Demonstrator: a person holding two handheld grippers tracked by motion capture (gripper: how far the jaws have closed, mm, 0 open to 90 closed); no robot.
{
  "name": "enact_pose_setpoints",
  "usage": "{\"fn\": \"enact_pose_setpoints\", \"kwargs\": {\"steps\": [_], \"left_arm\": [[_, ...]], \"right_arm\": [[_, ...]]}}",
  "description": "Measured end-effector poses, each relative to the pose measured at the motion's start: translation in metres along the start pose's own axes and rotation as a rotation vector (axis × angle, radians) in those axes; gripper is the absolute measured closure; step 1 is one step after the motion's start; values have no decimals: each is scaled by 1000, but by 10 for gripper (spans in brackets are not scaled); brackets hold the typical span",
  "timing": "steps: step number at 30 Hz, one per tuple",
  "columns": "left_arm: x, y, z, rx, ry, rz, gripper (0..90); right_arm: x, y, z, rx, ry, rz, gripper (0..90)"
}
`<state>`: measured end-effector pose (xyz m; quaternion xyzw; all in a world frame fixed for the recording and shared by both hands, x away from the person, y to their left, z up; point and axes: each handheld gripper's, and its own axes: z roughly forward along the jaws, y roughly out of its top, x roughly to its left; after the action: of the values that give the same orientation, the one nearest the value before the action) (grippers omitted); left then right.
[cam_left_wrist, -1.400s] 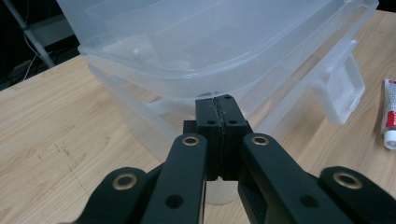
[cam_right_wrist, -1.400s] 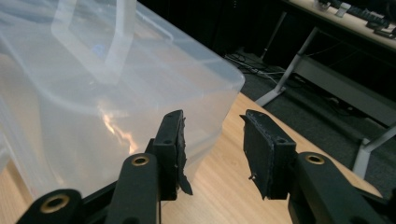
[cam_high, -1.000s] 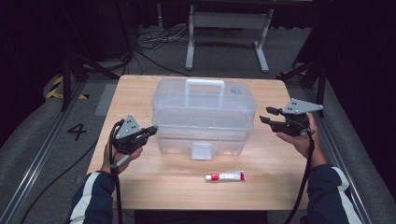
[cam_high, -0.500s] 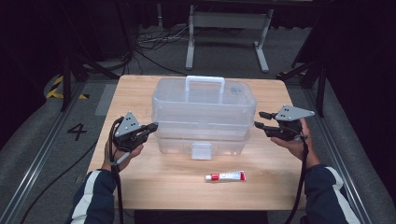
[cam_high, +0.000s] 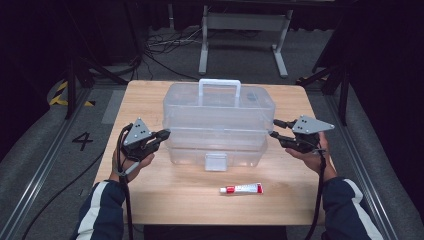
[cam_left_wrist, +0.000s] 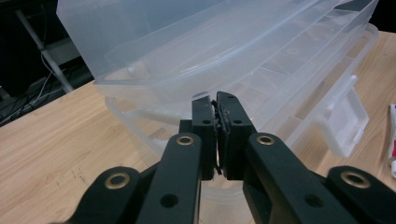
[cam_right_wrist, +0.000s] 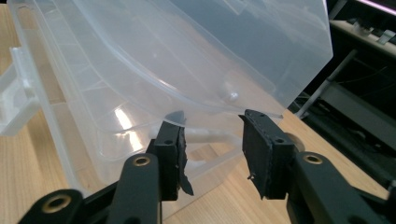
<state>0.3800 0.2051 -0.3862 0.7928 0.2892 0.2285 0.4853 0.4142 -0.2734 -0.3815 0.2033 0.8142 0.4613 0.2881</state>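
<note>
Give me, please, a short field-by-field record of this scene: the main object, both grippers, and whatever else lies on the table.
main object: clear plastic storage box with a white handle on top and a front latch
left gripper: jaws shut, tips at the box's left side, nothing visibly pinched
right gripper: jaws open and just been closing, at the box's right end under its rim, pads not pressing
other item: small tube with a red cap, lying in front of the box
surface: wooden table

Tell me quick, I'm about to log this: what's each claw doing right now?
Left claw: shut, tips against the clear box, nothing held.
Right claw: open, jaws just been closing, at the box's end.
</note>
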Motion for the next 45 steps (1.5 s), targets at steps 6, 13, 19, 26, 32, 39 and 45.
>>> {"fn": "enact_pose_setpoints", "kwargs": {"steps": [6, 13, 19, 26, 32, 39, 45], "left_arm": [[-3, -3, -3, 10, 13, 12, 765], [-10, -9, -6, 39, -9, 22, 647], [-17, -15, -2, 100, -23, 44, 535], [-15, -23, 8, 152, -6, 8, 357], [-11, -31, 14, 170, -2, -24, 262], [-6, -38, 22, 209, 18, -39, 243], [-5, -43, 30, 224, -7, -54, 245]], "right_arm": [[7, 1, 1, -50, -53, -31, 624], [11, 3, -2, -114, -124, -39, 690], [14, 4, -1, -142, -176, -47, 717], [19, 7, 0, -176, -258, -48, 756], [20, 10, 3, -192, -311, -46, 774], [18, 15, 4, -196, -331, -41, 787], [16, 21, 5, -186, -352, -49, 798]]}}
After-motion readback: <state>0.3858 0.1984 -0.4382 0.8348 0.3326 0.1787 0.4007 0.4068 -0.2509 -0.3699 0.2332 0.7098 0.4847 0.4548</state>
